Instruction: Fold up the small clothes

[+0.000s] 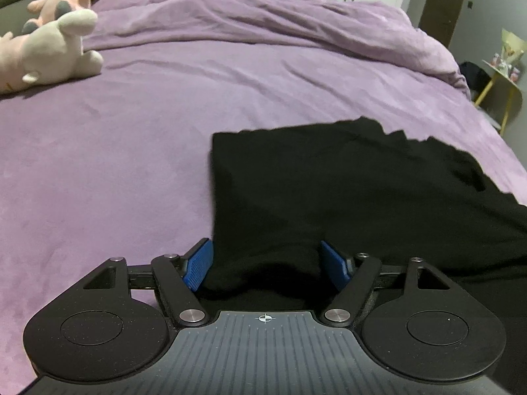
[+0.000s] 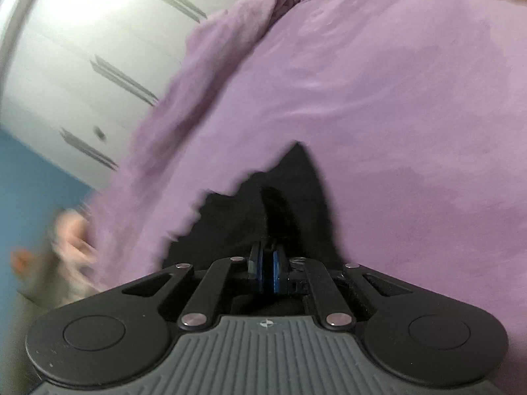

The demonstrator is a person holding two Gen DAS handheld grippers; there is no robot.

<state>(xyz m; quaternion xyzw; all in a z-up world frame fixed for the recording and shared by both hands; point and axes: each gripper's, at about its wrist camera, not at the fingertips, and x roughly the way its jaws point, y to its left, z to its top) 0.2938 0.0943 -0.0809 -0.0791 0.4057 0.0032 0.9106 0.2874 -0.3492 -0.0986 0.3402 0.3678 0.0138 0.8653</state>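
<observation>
Left gripper agape astride black garment, angled downward.

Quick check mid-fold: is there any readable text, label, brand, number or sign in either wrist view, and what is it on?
No words, brands or numbers can be read in either view.
Small white crosshair mark, no lettering: on the left gripper body and on the right gripper body.
Black garment: no tag or print shows.
Items on the yellow side table: too small and blurred to read.

Plush toys on purple bedspread
</observation>
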